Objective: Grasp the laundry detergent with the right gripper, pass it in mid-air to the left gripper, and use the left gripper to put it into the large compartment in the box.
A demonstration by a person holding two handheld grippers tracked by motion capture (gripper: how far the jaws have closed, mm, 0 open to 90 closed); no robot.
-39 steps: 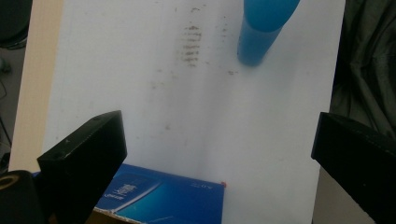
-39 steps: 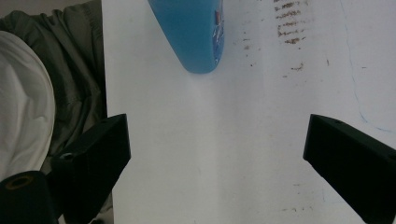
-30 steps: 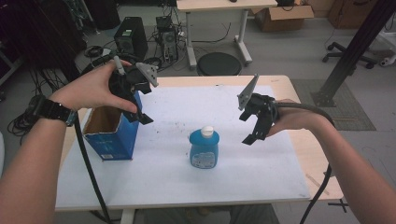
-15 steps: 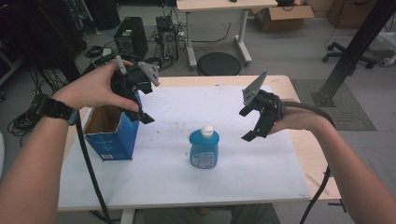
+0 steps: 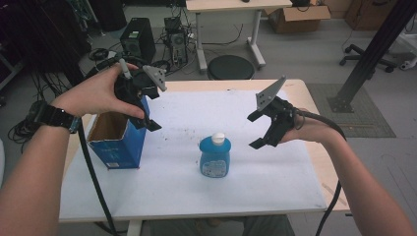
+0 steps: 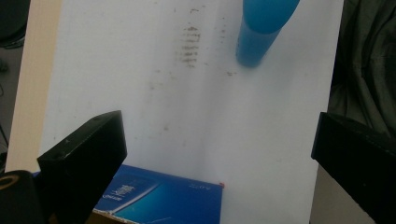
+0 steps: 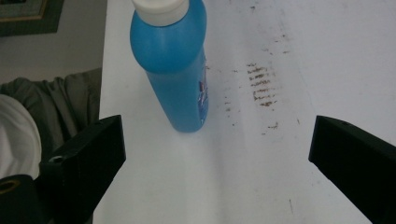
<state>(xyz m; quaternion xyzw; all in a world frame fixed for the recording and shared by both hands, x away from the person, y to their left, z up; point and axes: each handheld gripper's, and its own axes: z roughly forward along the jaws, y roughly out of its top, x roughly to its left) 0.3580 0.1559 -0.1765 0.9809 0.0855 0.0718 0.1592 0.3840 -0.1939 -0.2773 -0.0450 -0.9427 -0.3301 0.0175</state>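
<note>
A: Status on the grippers?

B: Left gripper (image 5: 150,109) is held in the air over the top right edge of the blue box (image 5: 119,145), jaws spread wide, nothing between them. In the left gripper view both black jaws sit far apart, with the box's blue side low between them and bare white surface above.

A: Right one?

B: Right gripper (image 5: 259,131) is also off the surface, to the right of the blue bottle (image 5: 215,156) and apart from it. Jaws wide apart, empty. Its grey plate sticks up at the top.

A: Where's the bottle?

B: Upright on the white table (image 5: 187,196), roughly mid-table, well to the right of the box and not touching it. White cap (image 5: 219,138) on top, label on the front. In the right gripper view the bottle (image 7: 173,65) stands above the left jaw, outside the gap between the jaws.

A: Box state?

B: Open at the top, brown cardboard inside, standing near the table's left edge. Can't tell if anything is in it.

A: Anything else on the surface?

B: Dark scuff marks (image 7: 261,86) just past the bottle in the right gripper view. The same marks (image 6: 189,44) show in the left gripper view, beside the bottle's base.

A: Hands?

B: Left hand (image 5: 96,93) wraps its gripper from above, with a watch (image 5: 57,118) on the wrist. Right hand (image 5: 312,130) holds its gripper from behind.
</note>
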